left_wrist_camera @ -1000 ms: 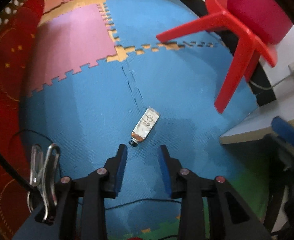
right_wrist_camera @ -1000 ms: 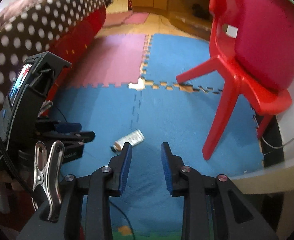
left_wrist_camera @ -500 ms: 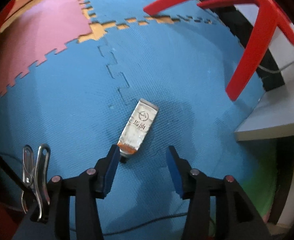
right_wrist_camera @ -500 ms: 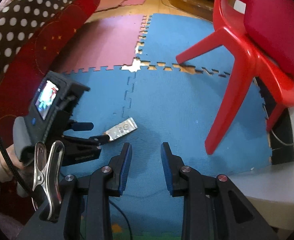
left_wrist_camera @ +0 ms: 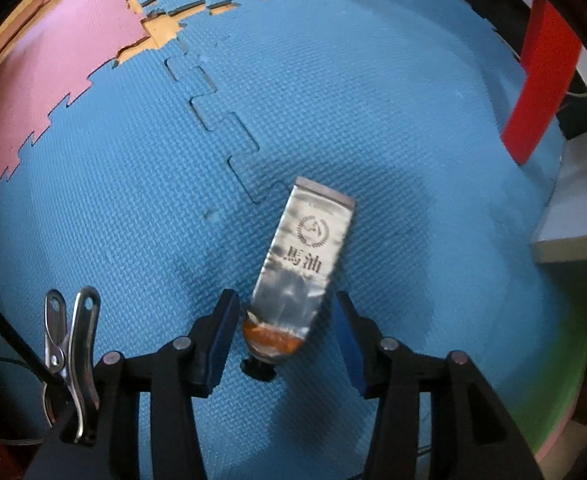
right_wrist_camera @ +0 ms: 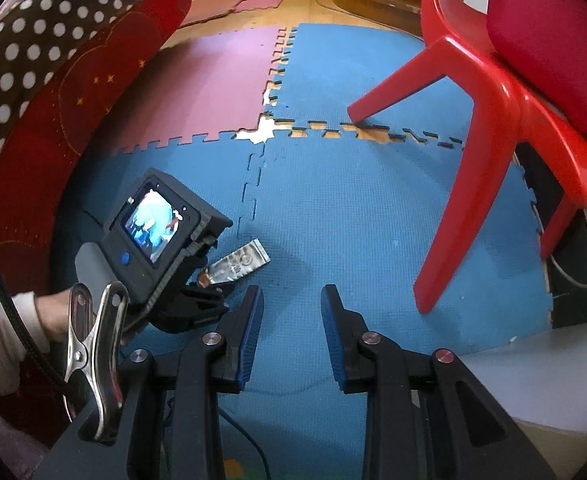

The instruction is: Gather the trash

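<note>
Since a second ago, the left gripper (left_wrist_camera: 285, 322) has dropped toward the crumpled silver tube (left_wrist_camera: 303, 258), its jaws just widening; they now straddle the tube's orange cap end without pressing it. Spread and empty, the right gripper (right_wrist_camera: 291, 320) hovers nearby. On the blue foam mat (left_wrist_camera: 353, 100) the tube lies slanting toward one o'clock. Its left edge nearly touches the left pad, so closing off-centre could skid the flattened foil sideways or pinch only the cap. At two o'clock stands a red chair (right_wrist_camera: 493, 120).

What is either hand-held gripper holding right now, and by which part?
Nothing yet. The left hand-held gripper straddles the cap end of the silver tube, pads not touching. The right hand-held gripper is empty.
</note>
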Motion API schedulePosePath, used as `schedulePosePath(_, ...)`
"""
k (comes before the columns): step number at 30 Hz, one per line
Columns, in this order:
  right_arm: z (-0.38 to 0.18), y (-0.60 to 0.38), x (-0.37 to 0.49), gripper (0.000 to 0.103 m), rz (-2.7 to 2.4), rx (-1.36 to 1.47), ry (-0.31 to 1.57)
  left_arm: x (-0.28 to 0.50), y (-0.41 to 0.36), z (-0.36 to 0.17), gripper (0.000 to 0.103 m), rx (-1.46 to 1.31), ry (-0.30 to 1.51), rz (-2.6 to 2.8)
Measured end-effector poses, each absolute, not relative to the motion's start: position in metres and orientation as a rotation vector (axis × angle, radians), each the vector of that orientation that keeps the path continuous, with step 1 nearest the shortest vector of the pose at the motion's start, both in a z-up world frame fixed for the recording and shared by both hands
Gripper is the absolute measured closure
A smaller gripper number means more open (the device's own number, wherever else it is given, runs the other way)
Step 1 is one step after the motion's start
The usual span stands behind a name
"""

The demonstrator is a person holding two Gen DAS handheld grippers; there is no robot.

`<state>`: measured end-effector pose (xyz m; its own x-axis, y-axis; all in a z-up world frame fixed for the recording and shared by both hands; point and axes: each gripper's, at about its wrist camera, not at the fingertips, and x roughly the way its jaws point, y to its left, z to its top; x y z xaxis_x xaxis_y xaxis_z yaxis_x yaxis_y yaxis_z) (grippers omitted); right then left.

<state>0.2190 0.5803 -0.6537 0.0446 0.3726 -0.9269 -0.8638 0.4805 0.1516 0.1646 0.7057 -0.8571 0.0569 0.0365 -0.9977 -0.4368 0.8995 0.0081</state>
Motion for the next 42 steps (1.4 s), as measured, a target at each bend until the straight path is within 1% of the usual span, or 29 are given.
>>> schedulePosePath(6,-0.664,0.595,0.219,0.072,1.051,-0.54,1.166,0.159,0.708,-0.862,0.053,-0.354,1.449,0.398)
schedulePosePath(10,-0.696,0.609,0.228,0.072,1.017,-0.532,1.223,0.148,0.707,-0.861,0.053,-0.349,1.444,0.392)
schedulePosePath(13,-0.712,0.61,0.236,0.072,0.984,-0.461,1.293,0.146,0.703,-0.863,0.053,-0.311,1.433,0.379)
schedulePosePath(16,-0.717,0.611,0.237,0.072,0.979,-0.466,1.286,0.144,0.699,-0.863,0.052,-0.281,1.413,0.376)
schedulePosePath(18,-0.721,0.612,0.237,0.072,0.971,-0.472,1.285,0.142,0.699,-0.863,0.062,-0.252,1.4,0.38)
schedulePosePath(21,-0.728,0.614,0.236,0.072,0.958,-0.45,1.313,0.137,0.703,-0.86,0.062,-0.287,1.389,0.371)
schedulePosePath(26,-0.723,0.623,0.237,0.072,0.961,-0.456,1.296,0.135,0.718,-0.841,0.063,-0.361,1.334,0.395)
schedulePosePath(32,-0.703,0.627,0.235,0.072,0.908,-0.427,1.296,0.135,0.739,-0.796,0.063,-0.462,1.261,0.465)
schedulePosePath(34,-0.692,0.626,0.234,0.072,0.878,-0.426,1.289,0.137,0.745,-0.772,0.063,-0.516,1.237,0.491)
schedulePosePath(37,-0.662,0.622,0.232,0.072,0.831,-0.462,1.244,0.138,0.741,-0.727,0.063,-0.524,1.209,0.507)
schedulePosePath(38,-0.649,0.62,0.232,0.072,0.818,-0.459,1.237,0.15,0.733,-0.715,0.063,-0.526,1.201,0.513)
schedulePosePath(42,-0.596,0.611,0.225,0.072,0.792,-0.414,1.219,0.145,0.726,-0.65,0.063,-0.591,1.165,0.539)
